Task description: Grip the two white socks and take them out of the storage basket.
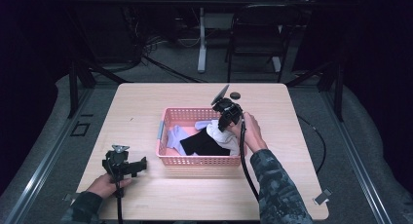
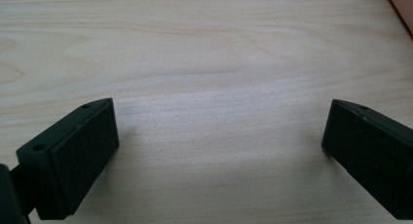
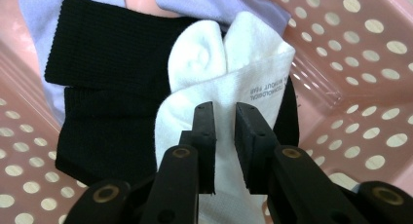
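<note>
Right claw (image 3: 224, 119) pinches the white sock (image 3: 234, 83); left claw (image 2: 219, 151) gapes over bare table (image 2: 214, 53).

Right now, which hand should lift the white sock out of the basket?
Right. The right tongs are already in the pink basket, jaws closed on a fold of the white sock. The left tongs are open over bare table, beside the basket.

Left claw (image 2: 219, 151) gapes wide; right claw (image 3: 225, 136) is pinched nearly closed.
</note>
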